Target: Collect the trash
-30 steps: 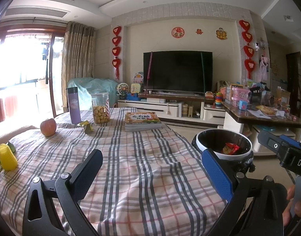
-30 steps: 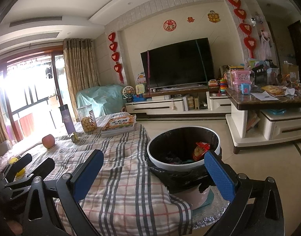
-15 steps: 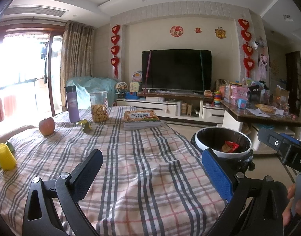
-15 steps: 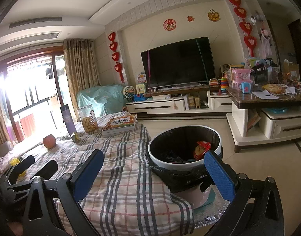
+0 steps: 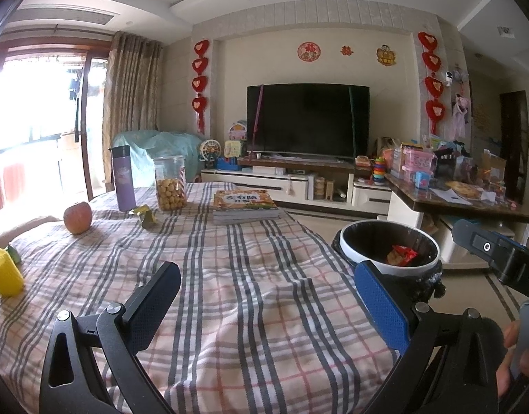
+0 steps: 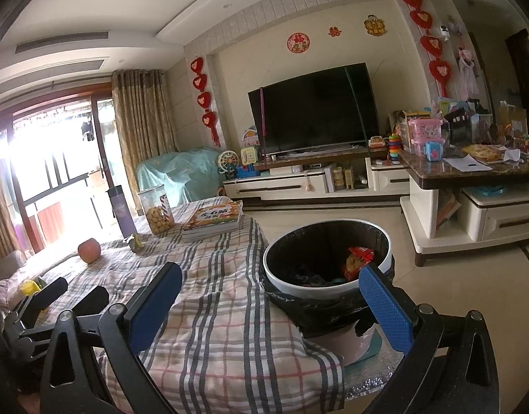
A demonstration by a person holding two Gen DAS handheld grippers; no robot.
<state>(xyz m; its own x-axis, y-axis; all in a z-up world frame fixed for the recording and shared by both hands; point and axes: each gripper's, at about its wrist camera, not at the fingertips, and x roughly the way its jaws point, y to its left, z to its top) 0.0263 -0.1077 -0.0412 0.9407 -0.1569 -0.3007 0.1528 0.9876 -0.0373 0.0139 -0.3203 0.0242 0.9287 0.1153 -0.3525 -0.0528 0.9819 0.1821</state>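
A white-rimmed trash bin (image 5: 354,257) with a black liner stands on the floor off the table's right edge; it also shows in the right wrist view (image 6: 275,279). A red snack wrapper (image 5: 401,254) lies inside it, also seen from the right wrist (image 6: 357,258). A crumpled green-yellow wrapper (image 5: 145,214) lies on the plaid tablecloth near the jar, and shows in the right wrist view (image 6: 137,242). My left gripper (image 5: 268,296) is open and empty over the table's near part. My right gripper (image 6: 269,293) is open and empty, between table edge and bin.
On the table (image 5: 230,276) stand a purple bottle (image 5: 123,179), a jar of snacks (image 5: 169,188), an apple (image 5: 78,217), a stack of books (image 5: 243,205) and a yellow cup (image 5: 3,272). A TV stand and a cluttered side table lie beyond.
Both grippers have drawn back slightly; the scene sits a little lower and farther in each view. Both stay open and empty.
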